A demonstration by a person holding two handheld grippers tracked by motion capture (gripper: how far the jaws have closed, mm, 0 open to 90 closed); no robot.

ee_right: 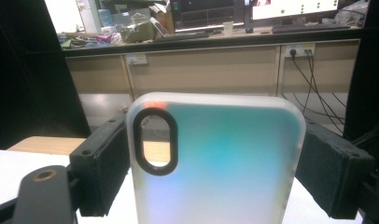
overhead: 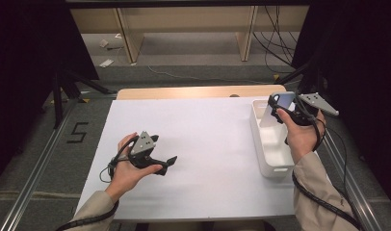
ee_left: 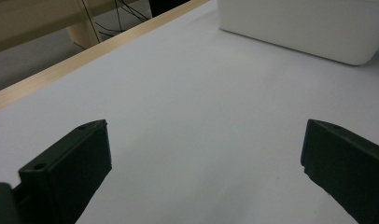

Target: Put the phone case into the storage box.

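Phone case [ee_right: 215, 163] is clamped upright by its edges in the right hand-held gripper [overhead: 283, 109] above the white bin [overhead: 270, 156] at the tabletop's [overhead: 203, 144] right edge, seemingly mid-transfer, so lowering and releasing would be needed next, while the left hand-held gripper [overhead: 168, 163] is kept apart and empty.

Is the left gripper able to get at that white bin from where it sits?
Probably yes: the left gripper is open, and bare white tabletop lies between it and the white bin.
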